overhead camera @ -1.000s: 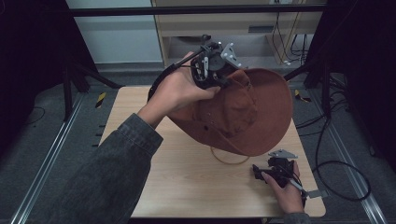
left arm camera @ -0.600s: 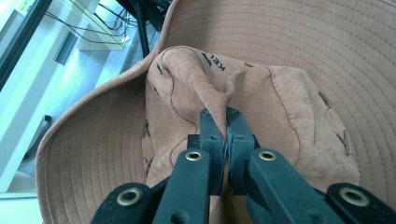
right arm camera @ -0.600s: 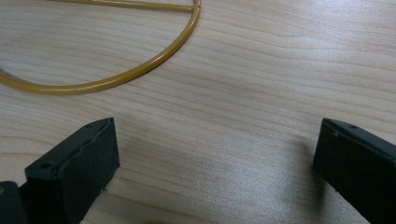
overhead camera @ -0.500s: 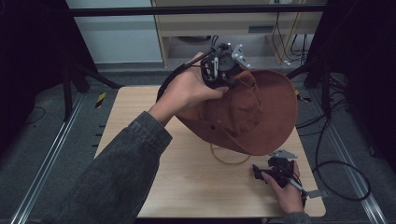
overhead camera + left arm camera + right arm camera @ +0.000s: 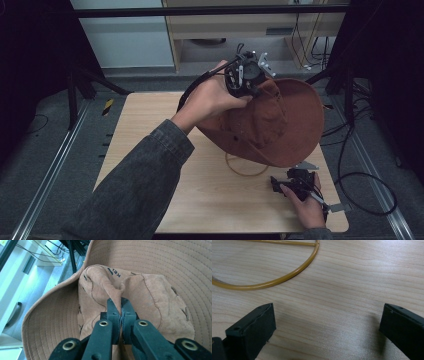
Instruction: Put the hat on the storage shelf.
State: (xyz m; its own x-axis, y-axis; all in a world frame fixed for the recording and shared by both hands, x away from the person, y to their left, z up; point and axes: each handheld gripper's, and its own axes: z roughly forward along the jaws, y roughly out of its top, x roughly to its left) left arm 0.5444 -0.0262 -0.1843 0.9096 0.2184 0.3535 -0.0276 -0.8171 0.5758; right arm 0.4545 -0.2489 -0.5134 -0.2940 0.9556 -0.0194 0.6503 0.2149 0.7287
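Left gripper [image 5: 121,302] clamped on hat [image 5: 280,125] crown | right gripper [image 5: 327,322] apart, near tabletop's [image 5: 150,130] right corner | you lower slowly, keeping the fold pinched.

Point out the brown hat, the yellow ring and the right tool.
brown hat [image 5: 300,125], high view, on its wide brim.
yellow ring [image 5: 287,277], right gripper view, on its curved rim.
right tool [image 5: 327,332], right gripper view, midway between its open jaws.

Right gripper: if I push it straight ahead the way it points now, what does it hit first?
Probably the yellow ring lying on the table, just ahead of the right gripper, whose jaws stand open and empty. Only bare wood lies between; depth is uncertain.
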